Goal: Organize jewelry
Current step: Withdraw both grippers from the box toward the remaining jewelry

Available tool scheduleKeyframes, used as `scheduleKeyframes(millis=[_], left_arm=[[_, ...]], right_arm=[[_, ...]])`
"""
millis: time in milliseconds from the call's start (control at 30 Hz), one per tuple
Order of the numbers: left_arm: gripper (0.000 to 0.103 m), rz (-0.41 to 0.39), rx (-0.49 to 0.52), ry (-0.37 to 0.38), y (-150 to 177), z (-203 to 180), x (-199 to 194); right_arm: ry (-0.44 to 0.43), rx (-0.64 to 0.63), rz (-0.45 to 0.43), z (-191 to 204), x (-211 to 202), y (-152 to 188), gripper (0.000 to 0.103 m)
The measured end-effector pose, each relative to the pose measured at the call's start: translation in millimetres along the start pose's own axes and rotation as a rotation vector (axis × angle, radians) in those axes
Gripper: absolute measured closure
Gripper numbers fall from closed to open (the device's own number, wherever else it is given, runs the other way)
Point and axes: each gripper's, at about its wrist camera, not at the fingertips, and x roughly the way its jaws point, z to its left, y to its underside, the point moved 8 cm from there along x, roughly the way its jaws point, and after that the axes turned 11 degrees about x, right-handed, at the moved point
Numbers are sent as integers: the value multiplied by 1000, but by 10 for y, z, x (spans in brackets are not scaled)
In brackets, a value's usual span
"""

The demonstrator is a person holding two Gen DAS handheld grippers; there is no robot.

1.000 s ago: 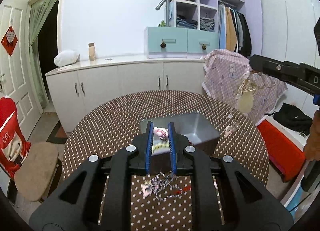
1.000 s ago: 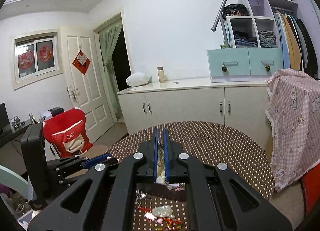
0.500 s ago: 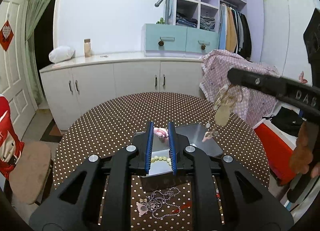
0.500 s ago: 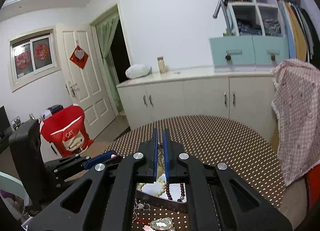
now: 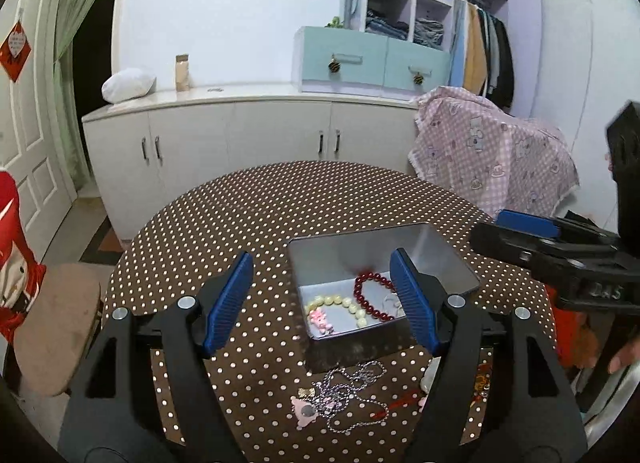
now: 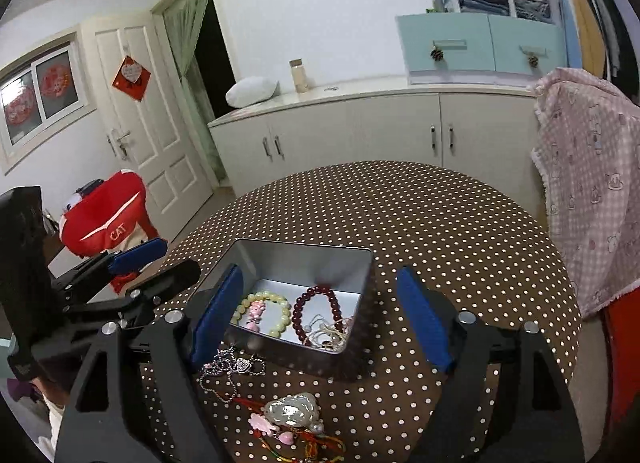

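A silver metal tin [image 5: 456, 267] [image 6: 360, 263] sits on the polka-dot table. It holds a pale green bead bracelet [image 5: 340, 303] [image 6: 280, 311] with a pink charm, a dark red bead bracelet [image 5: 366, 295] [image 6: 316, 303] and a pale chain [image 6: 328, 333]. My left gripper [image 5: 324, 305] is open and empty, just before the tin. My right gripper [image 6: 320, 319] is open and empty over the tin's near edge. A silver chain necklace [image 5: 344, 395] [image 6: 228, 369] and a jade pendant on red cords [image 6: 292, 411] lie on the table in front of the tin.
The round table [image 5: 260, 215] has a brown dotted cloth. White cabinets [image 5: 240, 143] stand behind it. A chair draped in pink cloth [image 5: 492, 155] stands at the right, and a red-covered chair [image 6: 104, 227] and a stool [image 5: 52, 327] at the left.
Both grippers have opened. The pink-charm bracelet left my left gripper and the pale chain left my right gripper; both now lie in the tin. Both views tilted down toward the table.
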Motion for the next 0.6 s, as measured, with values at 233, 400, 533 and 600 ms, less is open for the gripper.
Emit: scheduleKeyframes(millis=[233,400,533,600], left_arm=[[33,10,-4,-11,40,21,-3],[33,16,-8,-21,75,54,-31],[33,24,-10,-31,140,89,-64],[33,32,-4,-37,194,107,-77]], right_arm=[[13,-9,4,-22,-42,10,27],[19,-7,4,-39,-63,14,27],[38,-4,11,-70,-61,65,23],[49,1,16,-102,-56,97,22]])
